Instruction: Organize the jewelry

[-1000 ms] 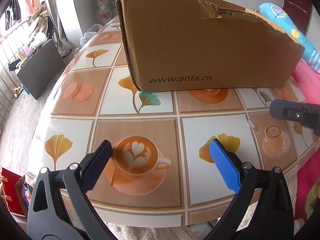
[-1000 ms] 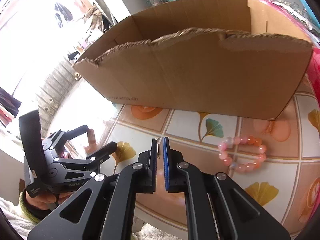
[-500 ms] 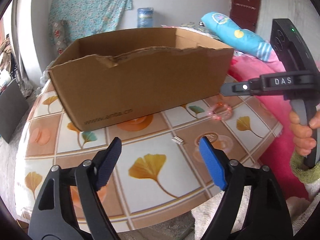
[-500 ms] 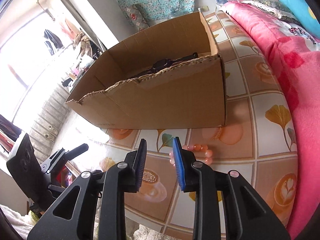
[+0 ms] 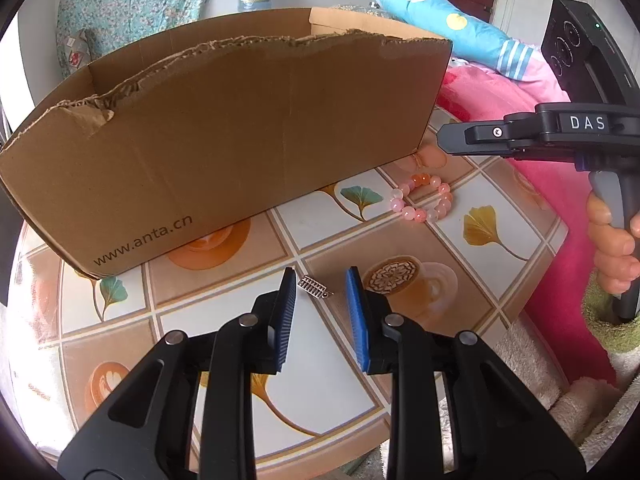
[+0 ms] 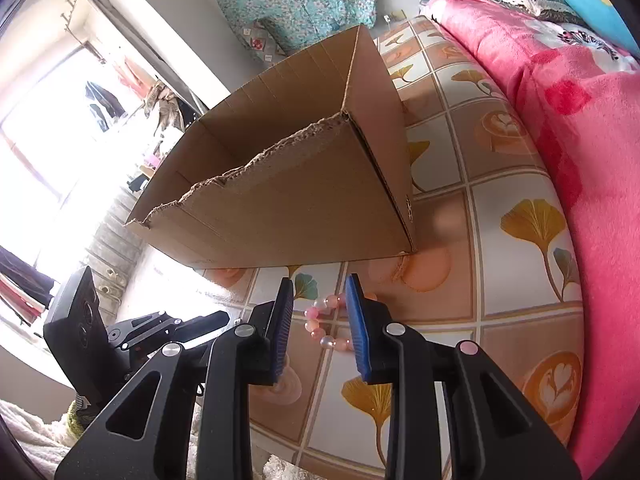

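A small silver charm [image 5: 315, 287] lies on the tiled table just in front of my left gripper [image 5: 320, 284], which is open and empty with its fingers either side of it. A pink bead bracelet [image 5: 425, 198] lies near the right corner of the open cardboard box [image 5: 224, 128]. In the right wrist view the bracelet [image 6: 320, 322] sits between the fingers of my right gripper [image 6: 319, 290], which is open and empty. The box [image 6: 288, 184] stands behind it. The right gripper also shows in the left wrist view [image 5: 552, 132].
The round table [image 5: 472, 216] has a tile-patterned cover. A pink blanket [image 6: 568, 112] lies along its right side. The table's front edge is close under both grippers. A towel-like cloth [image 5: 568, 404] lies below the edge.
Both grippers have moved closer to the table. The left now brackets the silver charm with narrower fingers. The right has opened wider and now brackets the bracelet.
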`<state>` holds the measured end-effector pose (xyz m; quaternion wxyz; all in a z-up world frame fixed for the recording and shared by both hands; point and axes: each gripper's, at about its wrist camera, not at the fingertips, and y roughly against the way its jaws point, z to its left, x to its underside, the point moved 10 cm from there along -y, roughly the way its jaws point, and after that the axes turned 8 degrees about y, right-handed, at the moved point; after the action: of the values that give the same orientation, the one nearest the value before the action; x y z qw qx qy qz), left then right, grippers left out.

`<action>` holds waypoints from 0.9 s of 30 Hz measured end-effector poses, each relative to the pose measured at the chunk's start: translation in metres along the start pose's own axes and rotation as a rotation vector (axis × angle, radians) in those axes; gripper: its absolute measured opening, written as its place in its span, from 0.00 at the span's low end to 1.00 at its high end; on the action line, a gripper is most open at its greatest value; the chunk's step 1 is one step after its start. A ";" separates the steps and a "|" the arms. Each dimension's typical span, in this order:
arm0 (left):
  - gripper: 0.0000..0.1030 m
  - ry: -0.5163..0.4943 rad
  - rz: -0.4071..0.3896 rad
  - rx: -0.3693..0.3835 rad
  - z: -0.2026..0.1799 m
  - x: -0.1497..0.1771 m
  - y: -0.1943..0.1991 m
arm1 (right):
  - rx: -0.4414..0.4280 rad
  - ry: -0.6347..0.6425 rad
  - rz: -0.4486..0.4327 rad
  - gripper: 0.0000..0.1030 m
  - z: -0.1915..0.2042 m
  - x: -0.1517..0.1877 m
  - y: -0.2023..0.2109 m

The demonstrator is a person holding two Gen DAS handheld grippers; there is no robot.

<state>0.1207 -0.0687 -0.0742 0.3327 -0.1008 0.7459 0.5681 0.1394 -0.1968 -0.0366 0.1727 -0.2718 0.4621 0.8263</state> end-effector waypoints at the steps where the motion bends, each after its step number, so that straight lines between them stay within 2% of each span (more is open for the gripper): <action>1: 0.24 -0.006 0.004 -0.011 0.000 0.001 -0.002 | -0.002 -0.003 0.000 0.26 -0.001 0.000 0.000; 5: 0.23 -0.050 -0.014 -0.059 -0.002 -0.001 -0.005 | -0.009 -0.012 -0.003 0.26 -0.005 -0.002 -0.005; 7: 0.20 -0.059 -0.019 -0.056 -0.003 -0.001 -0.006 | -0.011 -0.014 -0.002 0.26 -0.005 -0.002 -0.007; 9: 0.11 -0.070 -0.025 -0.060 -0.003 -0.001 -0.006 | -0.013 -0.019 -0.002 0.26 -0.007 -0.002 -0.009; 12: 0.05 -0.089 -0.025 -0.059 -0.006 0.000 -0.008 | -0.015 -0.025 -0.001 0.26 -0.008 -0.001 -0.010; 18: 0.04 -0.097 -0.020 -0.060 -0.006 0.000 -0.007 | -0.015 -0.024 -0.001 0.26 -0.007 -0.002 -0.011; 27: 0.04 -0.030 -0.060 -0.031 0.004 -0.010 0.011 | 0.003 -0.005 0.000 0.26 -0.004 -0.002 -0.010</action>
<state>0.1238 -0.0631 -0.0600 0.3591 -0.1199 0.7286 0.5708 0.1476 -0.1952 -0.0436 0.1742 -0.2693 0.4629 0.8264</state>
